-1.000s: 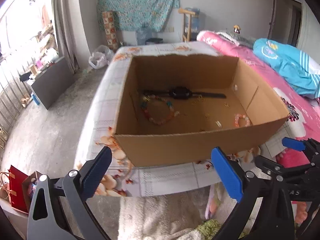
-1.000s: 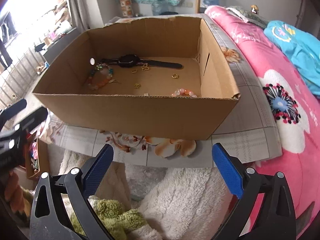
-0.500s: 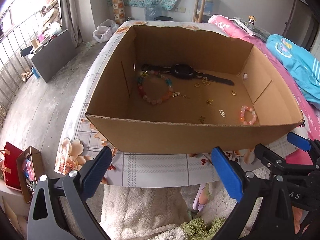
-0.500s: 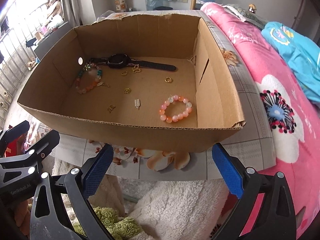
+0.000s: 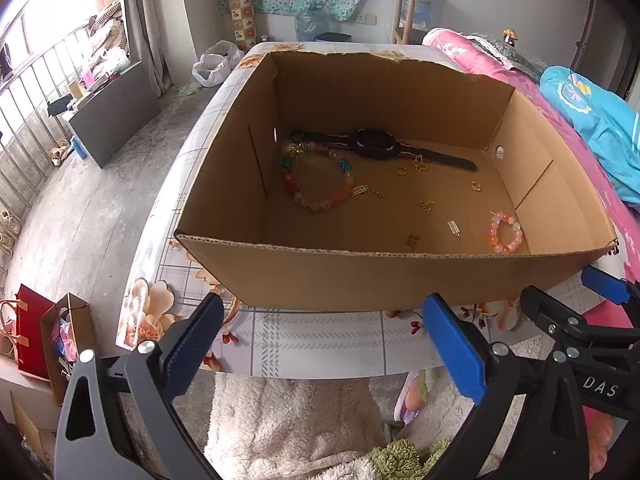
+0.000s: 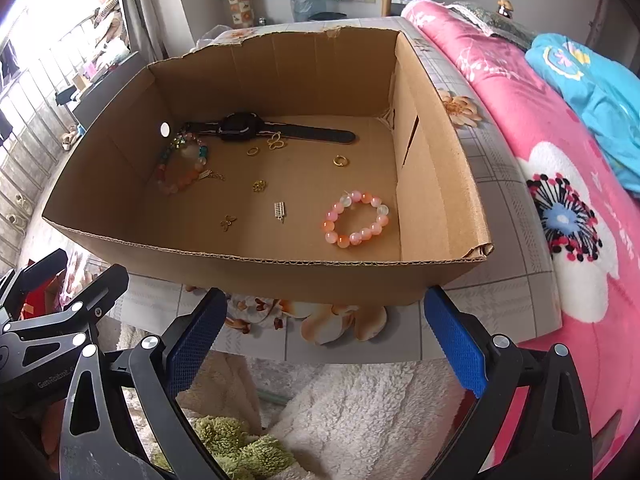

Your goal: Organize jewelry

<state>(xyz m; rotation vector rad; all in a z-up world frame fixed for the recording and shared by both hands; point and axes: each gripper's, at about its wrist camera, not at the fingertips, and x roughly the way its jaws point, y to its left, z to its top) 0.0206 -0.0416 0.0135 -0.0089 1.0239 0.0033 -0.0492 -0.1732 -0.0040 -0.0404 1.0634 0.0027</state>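
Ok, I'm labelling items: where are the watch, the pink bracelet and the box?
watch [image 6: 239, 127], right wrist view, its dark face.
pink bracelet [image 6: 344, 200], right wrist view, a far bead.
box [image 6: 280, 276], right wrist view, near wall.

Corrugated cardboard box [image 6: 256, 276] matt; pink bracelet [image 6: 356, 219] glossy beads; watch [image 6: 240, 127] matt black; rug [image 6: 360, 412] fluffy beneath grippers.

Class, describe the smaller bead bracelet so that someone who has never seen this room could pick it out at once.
Look inside the open cardboard box on the flowered table. The bracelet lies alone near the front right corner of the floor. Its beads are only pink, orange and white, unlike the larger bracelet with teal beads by the black watch.
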